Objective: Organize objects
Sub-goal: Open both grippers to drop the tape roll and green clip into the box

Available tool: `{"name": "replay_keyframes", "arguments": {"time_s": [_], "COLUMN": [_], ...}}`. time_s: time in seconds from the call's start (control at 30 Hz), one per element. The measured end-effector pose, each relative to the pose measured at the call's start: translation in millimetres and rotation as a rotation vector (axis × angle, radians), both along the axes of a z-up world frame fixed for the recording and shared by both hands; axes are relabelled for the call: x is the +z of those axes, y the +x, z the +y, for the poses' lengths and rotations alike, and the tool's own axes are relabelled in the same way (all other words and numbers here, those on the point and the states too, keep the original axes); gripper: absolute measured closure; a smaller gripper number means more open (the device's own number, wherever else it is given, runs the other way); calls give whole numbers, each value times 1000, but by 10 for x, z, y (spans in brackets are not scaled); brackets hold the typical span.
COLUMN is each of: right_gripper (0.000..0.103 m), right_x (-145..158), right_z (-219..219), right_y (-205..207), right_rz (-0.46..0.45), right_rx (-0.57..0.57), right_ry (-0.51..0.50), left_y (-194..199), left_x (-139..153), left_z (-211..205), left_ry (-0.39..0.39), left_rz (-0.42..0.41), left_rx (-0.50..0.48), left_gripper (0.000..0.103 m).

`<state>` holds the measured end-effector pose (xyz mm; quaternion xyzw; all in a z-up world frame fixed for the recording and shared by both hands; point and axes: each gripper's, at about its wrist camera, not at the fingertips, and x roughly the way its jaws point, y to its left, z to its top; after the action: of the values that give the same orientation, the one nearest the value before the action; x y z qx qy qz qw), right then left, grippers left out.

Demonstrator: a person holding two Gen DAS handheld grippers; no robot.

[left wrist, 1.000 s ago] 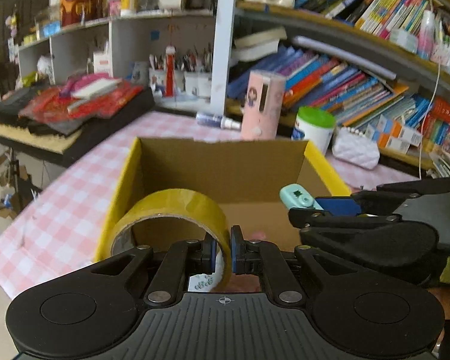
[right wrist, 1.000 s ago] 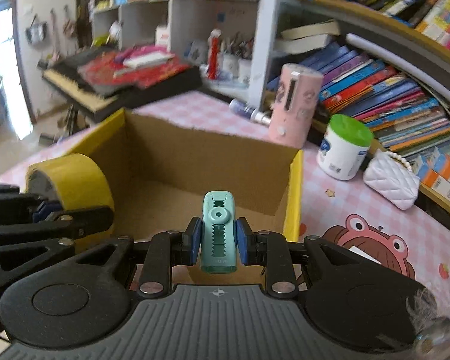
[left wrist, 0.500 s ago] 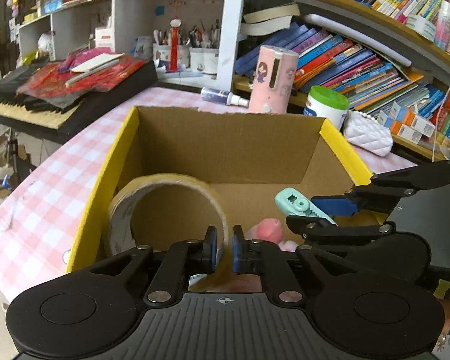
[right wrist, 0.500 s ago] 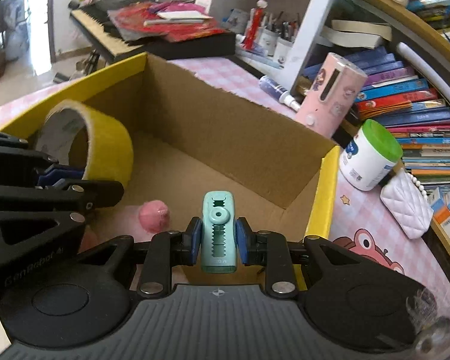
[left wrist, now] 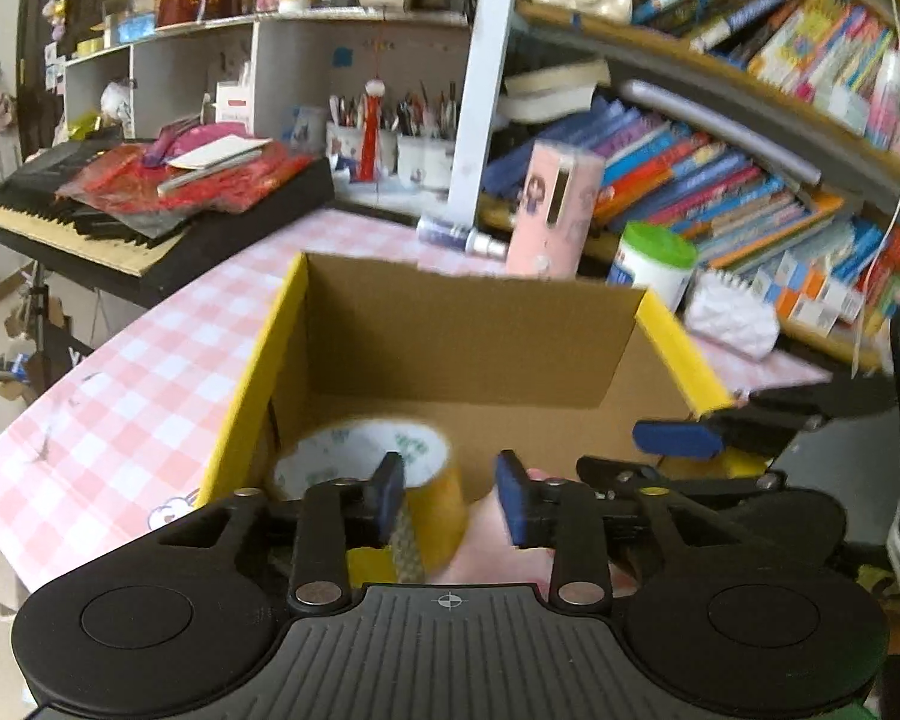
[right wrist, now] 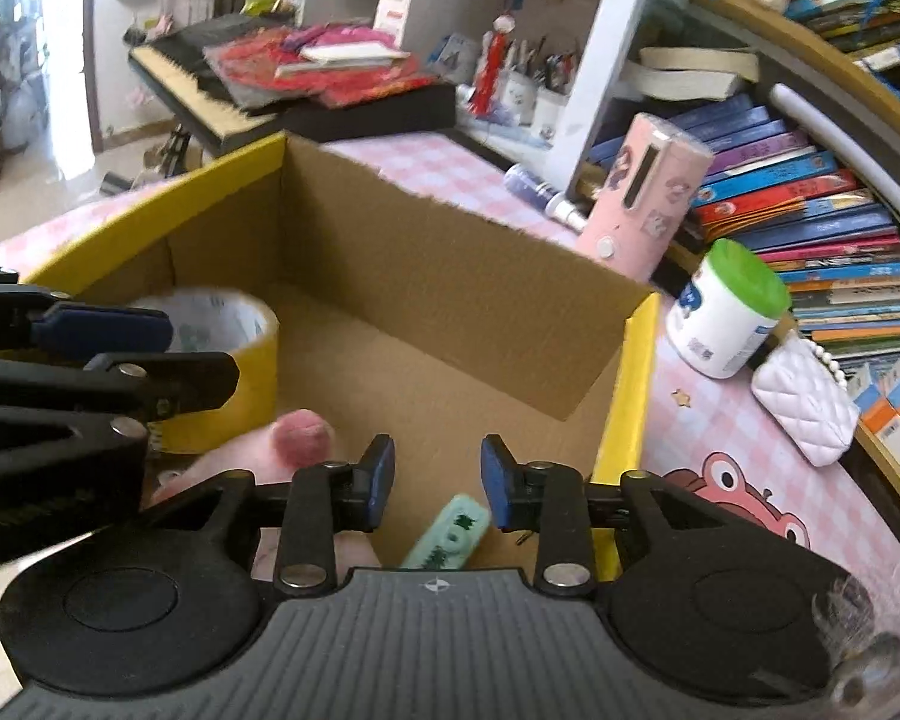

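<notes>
At the far left of both views, a black keyboard (left wrist: 90, 222) stands beside the pink checked table (left wrist: 120, 384), piled with red packets. On the table sits an open cardboard box (right wrist: 450, 276) with yellow flap edges. Inside it, toward its left side, the roll of yellow tape (left wrist: 390, 480) lies on the box floor with its white core facing up. The left gripper (left wrist: 450, 498) hangs over it, jaws parted and just opened; one pad sits inside the ring and the other outside, neither pressing the tape wall that passes between them. Just right of the tape, a soft pink toy (right wrist: 300, 432) rests on the box floor, partly hidden behind the gripper bodies. Further right, the right gripper (right wrist: 437, 483) points down into the box with its jaws likewise just opened and standing apart; the mint-green clip (right wrist: 450, 534) lies free on the box floor below the gap, touching neither pad. Beyond the box's far wall stand a pink cylindrical case (right wrist: 642, 198) and, to its right, a white jar with a green lid (right wrist: 726, 306). A white quilted purse (right wrist: 804, 402) lies nearest the shelves of books (right wrist: 810, 192).
</notes>
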<state>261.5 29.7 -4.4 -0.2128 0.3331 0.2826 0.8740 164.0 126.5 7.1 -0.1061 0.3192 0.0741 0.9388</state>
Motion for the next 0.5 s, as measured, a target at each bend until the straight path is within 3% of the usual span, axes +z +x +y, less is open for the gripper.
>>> {"name": "replay_keyframes", "arguments": {"time_s": [0.17, 0.23, 0.33, 0.5], "right_gripper": [70, 66, 65, 52], "right_x": [116, 161, 218, 310], "right_z": [-79, -108, -156, -238], "right_y": [-168, -259, -393, -594], "right_rz": [-29, -47, -74, -124], "right_rx": [-35, -45, -63, -128], "right_ry": [48, 62, 78, 95], "left_y": [-154, -214, -340, -538], "left_x": [102, 132, 174, 195], "left_z": [-47, -56, -57, -23], "left_ry": [9, 12, 21, 26], "left_rz": [-35, -45, -69, -80], "left_rx": [7, 12, 20, 42], "left_gripper": [60, 53, 51, 40]}}
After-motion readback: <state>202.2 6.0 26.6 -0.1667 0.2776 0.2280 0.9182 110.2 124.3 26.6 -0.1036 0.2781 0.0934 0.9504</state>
